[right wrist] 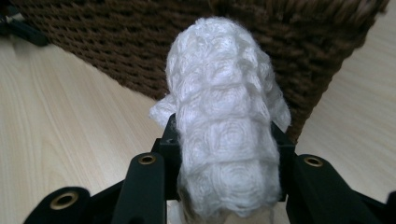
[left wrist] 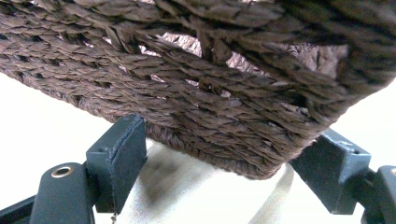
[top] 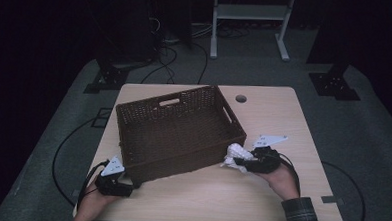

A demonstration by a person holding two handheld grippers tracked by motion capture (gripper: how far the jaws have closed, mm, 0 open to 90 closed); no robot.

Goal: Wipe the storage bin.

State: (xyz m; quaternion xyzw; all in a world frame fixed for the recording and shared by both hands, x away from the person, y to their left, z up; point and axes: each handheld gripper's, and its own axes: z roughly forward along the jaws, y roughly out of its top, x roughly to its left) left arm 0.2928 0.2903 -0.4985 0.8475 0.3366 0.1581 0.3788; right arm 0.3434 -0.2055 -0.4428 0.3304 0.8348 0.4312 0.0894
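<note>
A dark brown woven basket (top: 175,132) sat skewed on the pale wooden bench (top: 283,119), its near left corner lifted a little off the surface in the left claw view. The left claw (top: 125,185) was at that near left corner, and its two jaws stood apart on either side of the corner's lower edge (left wrist: 243,154); whether the pads actually pressed the weave could not be told.

The right claw (top: 242,161) was at the basket's near right corner, closed on a white knitted cloth (top: 236,155). In the right claw view the bunched cloth (right wrist: 224,140) stood up between the black jaws, squeezed at its lower part, with the basket wall (right wrist: 116,51) just beyond it. The cloth was outside the basket, just beside its right wall, above the bench.
</note>
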